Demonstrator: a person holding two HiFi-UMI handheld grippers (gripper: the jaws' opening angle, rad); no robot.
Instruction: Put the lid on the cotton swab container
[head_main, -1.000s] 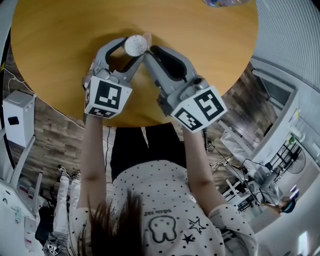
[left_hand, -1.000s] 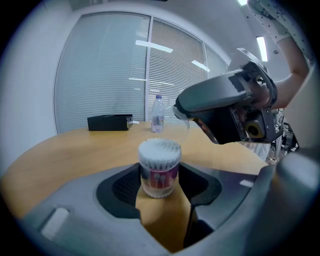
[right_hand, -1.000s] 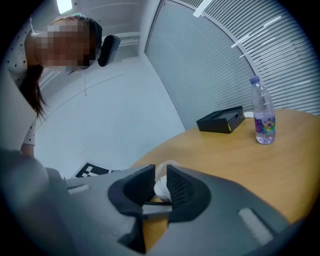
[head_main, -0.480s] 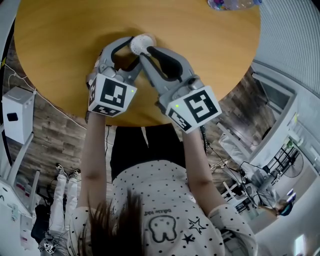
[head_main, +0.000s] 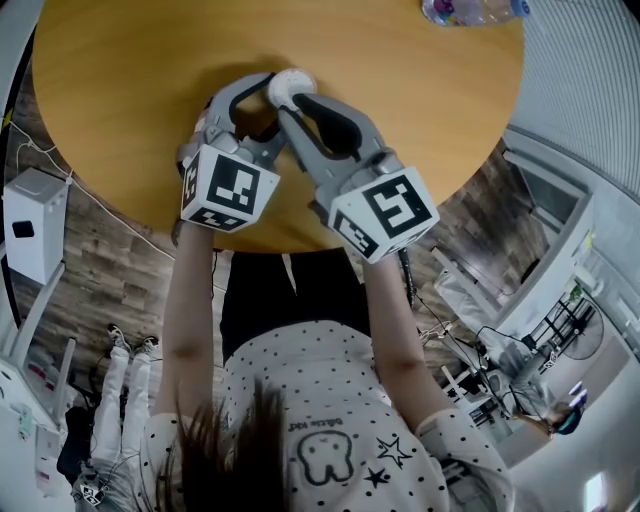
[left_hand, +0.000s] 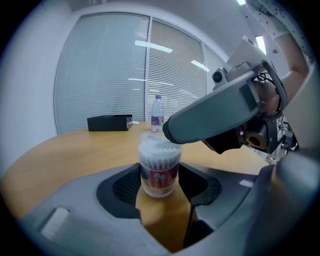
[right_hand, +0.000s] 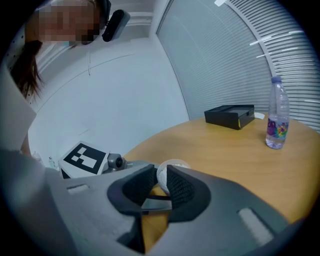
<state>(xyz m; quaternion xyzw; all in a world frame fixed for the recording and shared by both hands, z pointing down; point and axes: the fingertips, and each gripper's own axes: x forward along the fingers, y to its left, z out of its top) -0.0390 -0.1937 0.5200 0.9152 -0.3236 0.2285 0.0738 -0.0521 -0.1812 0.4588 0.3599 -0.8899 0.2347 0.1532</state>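
The cotton swab container (left_hand: 159, 170), a clear tub with a red label and white swab tips, stands on the round wooden table (head_main: 120, 80). My left gripper (left_hand: 159, 186) is shut on its sides. In the head view the container (head_main: 288, 84) shows as a white disc where both grippers meet. My right gripper (right_hand: 161, 182) is shut on the clear lid (right_hand: 172, 167) and holds it right over the tub's mouth. One of the right gripper's fingers (left_hand: 210, 117) crosses just above the swabs. I cannot tell whether the lid sits on the rim.
A water bottle (head_main: 470, 10) stands at the table's far right, also seen as the bottle (right_hand: 276, 117). A black box (right_hand: 231, 116) lies beyond it, near the blinds. The table's near edge runs just under both marker cubes (head_main: 228, 188).
Both grippers have moved slightly right and further onto the table. The right gripper's tips now lie more closely over the container's top.
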